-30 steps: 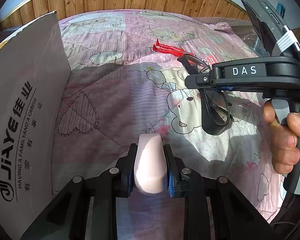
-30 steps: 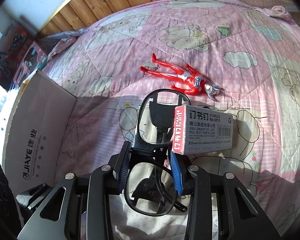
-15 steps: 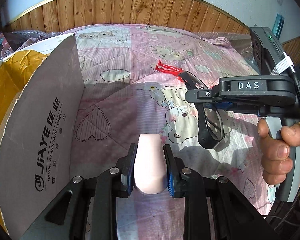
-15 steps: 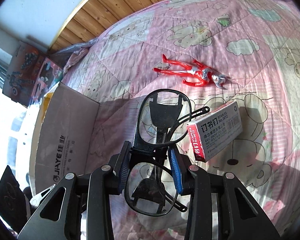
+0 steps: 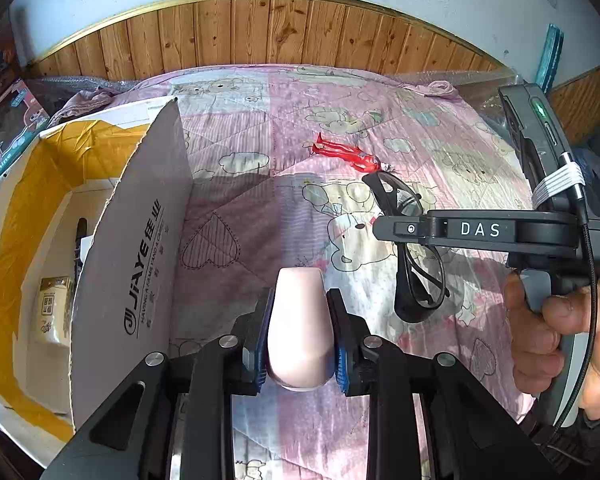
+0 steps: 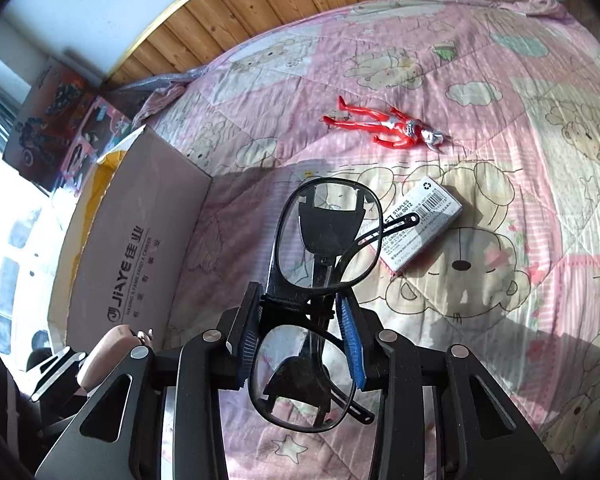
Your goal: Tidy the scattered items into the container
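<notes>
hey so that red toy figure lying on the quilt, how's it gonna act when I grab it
The red toy figure looks like thin moulded plastic, so probably light and fairly stiff. Its narrow limbs may twist between the pads. Lying flat on the soft quilt, it likely won't roll, though the quilt may give underneath.

Home bedroom: cartoon-bear quilt (image 6: 500, 60) on bed, wood-panelled wall (image 5: 284, 32).

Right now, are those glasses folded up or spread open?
Folded. The glasses have their arms crossed behind the lenses, one tip poking out sideways, with the right gripper jaws clamped on the bridge.
</notes>
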